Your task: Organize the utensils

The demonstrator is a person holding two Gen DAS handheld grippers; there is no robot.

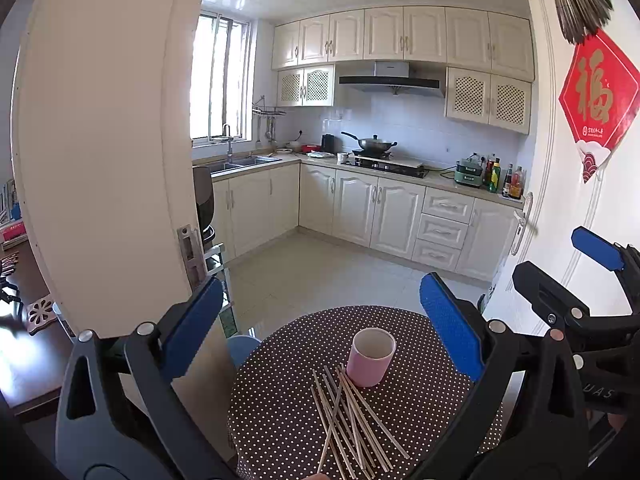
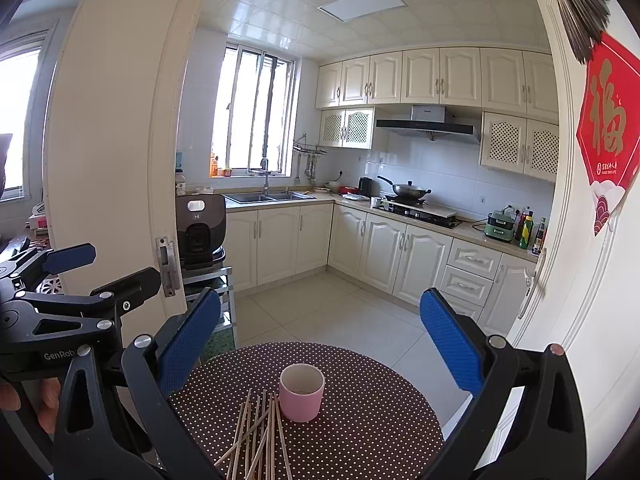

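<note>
A pink cup (image 1: 371, 357) (image 2: 301, 392) stands upright and empty on a small round table (image 1: 420, 380) (image 2: 372, 412) covered with a brown polka-dot cloth. Several wooden chopsticks (image 1: 352, 420) (image 2: 256, 436) lie in a loose crossed pile in front of the cup, their far tips touching or nearly touching its base. My left gripper (image 1: 322, 328) (image 2: 120, 264) hovers open above the table's near side, nothing between its blue pads. To its right my right gripper (image 2: 320, 336) (image 1: 552, 256) is held open too, at about the same height and holding nothing.
A white door frame (image 1: 100, 160) rises close on the left and an open white door (image 2: 580, 280) with a lever handle on the right. Beyond lies a tiled kitchen floor. A dark appliance (image 2: 200, 228) sits on a rack by the frame. A hand (image 2: 24, 400) grips the left tool.
</note>
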